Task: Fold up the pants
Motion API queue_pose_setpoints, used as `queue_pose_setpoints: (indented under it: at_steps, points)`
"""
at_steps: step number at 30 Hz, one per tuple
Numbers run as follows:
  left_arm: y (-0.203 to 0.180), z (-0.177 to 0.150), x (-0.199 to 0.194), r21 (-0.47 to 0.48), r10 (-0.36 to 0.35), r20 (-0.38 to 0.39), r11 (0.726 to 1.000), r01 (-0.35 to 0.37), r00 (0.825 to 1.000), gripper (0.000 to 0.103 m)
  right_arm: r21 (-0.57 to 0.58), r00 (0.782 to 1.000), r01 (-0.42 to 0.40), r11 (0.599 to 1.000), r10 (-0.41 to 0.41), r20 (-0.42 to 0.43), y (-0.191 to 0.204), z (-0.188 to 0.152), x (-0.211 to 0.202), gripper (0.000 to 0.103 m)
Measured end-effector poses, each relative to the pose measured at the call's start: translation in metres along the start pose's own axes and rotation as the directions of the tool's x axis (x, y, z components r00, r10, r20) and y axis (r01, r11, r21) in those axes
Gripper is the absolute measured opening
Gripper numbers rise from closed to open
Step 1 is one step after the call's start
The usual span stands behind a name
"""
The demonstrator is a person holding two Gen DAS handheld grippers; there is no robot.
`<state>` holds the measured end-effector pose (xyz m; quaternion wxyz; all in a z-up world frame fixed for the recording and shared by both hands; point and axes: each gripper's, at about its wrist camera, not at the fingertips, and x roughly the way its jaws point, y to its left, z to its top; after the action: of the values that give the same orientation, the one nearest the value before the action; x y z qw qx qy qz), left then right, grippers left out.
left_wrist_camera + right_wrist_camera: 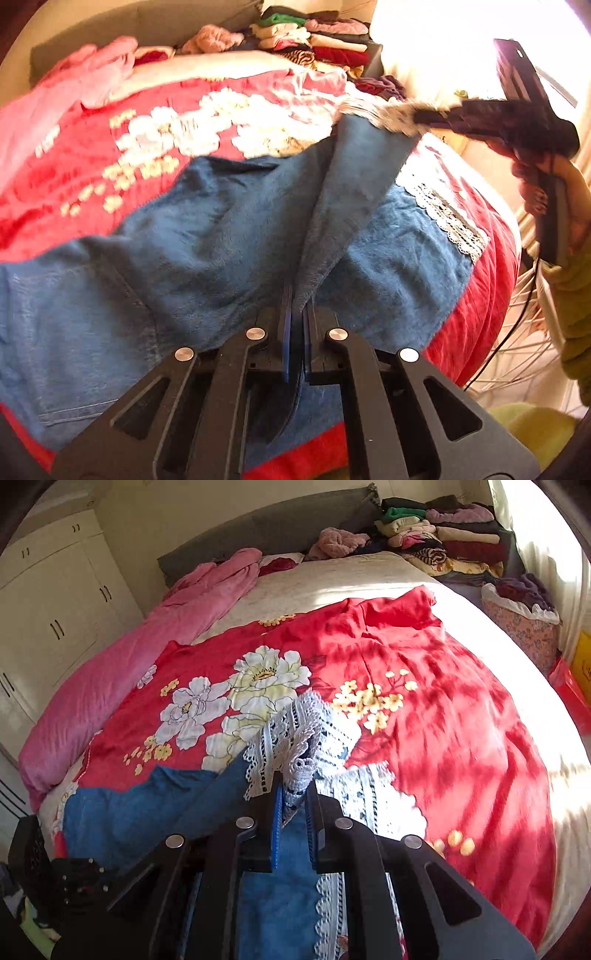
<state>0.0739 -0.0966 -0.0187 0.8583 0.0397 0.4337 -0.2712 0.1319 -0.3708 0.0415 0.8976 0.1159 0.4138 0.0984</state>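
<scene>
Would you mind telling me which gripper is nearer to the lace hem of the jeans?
Right. The right gripper has its jaws clamped on the lace hem itself, while the left gripper pinches a blue denim fold further up the jeans, away from the hem.

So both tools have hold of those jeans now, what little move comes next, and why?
Probably carry the lifted leg across onto the flat one. The right tool pinches the lace hem, the left tool grips the denim fold further up, so that leg hangs raised above the other leg on the red quilt.
</scene>
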Motion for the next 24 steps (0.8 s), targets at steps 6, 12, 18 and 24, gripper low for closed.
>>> queue_pose_setpoints:
  at_steps: [6,12,18,24]
  points:
    - [-0.014,-0.006,-0.016,0.077,-0.002,-0.026,0.997,0.004,1.0,0.0,0.006,1.0,0.0,1.0,0.0,-0.019,-0.007,-0.044,-0.033,0.01]
    - [-0.029,-0.018,-0.011,0.12,-0.012,-0.073,0.993,0.021,0.997,0.0,0.05,0.997,0.031,0.998,-0.027,-0.075,-0.025,-0.083,-0.037,0.01]
    - [-0.039,-0.026,0.005,0.146,-0.008,-0.14,0.989,0.028,0.99,0.001,0.082,0.991,0.059,0.995,-0.048,-0.121,-0.038,-0.106,-0.036,0.01]
    - [-0.04,-0.029,0.012,0.156,0.002,-0.172,0.987,0.025,0.985,0.004,0.044,0.979,0.143,0.989,-0.135,-0.152,-0.043,-0.113,-0.027,0.03]
